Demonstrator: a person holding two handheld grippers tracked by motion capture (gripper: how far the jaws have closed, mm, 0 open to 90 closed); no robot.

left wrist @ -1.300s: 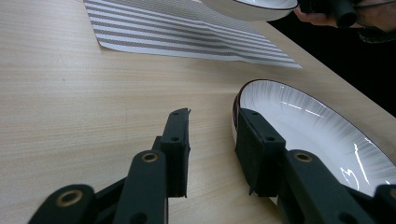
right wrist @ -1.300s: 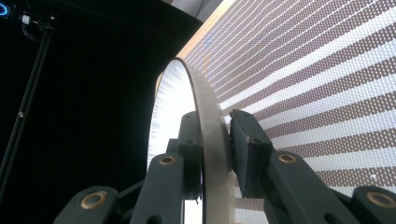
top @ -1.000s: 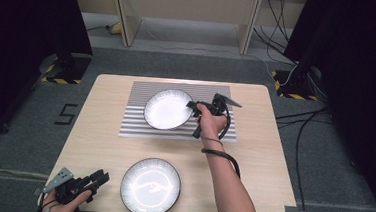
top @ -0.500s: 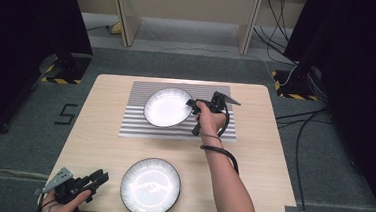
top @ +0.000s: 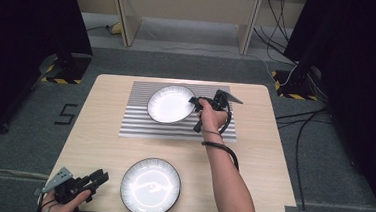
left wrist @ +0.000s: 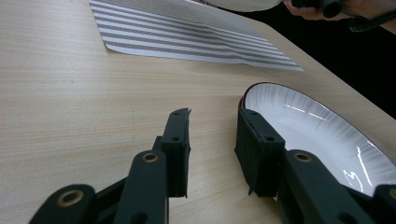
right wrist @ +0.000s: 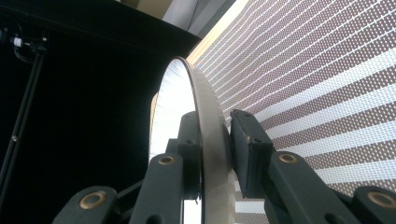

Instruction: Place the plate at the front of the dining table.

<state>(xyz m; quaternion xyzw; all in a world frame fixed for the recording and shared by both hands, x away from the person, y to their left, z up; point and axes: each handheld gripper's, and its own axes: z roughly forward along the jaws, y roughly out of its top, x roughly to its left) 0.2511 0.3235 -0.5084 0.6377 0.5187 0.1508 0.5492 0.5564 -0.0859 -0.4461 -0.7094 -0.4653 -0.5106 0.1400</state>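
Right gripper [right wrist: 215, 140] clamps empty plate [top: 168, 103] by rim

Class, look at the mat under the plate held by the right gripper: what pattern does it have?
The mat has grey and white stripes running along its length, clearest in the high view; the right gripper view adds a fine dotted weave.

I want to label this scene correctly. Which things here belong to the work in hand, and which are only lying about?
In the work:
- far plate, held at its rim
- right gripper
- striped mat beneath it

Lying about:
- near plate
- left gripper, jaws apart beside it
- cables on the floor
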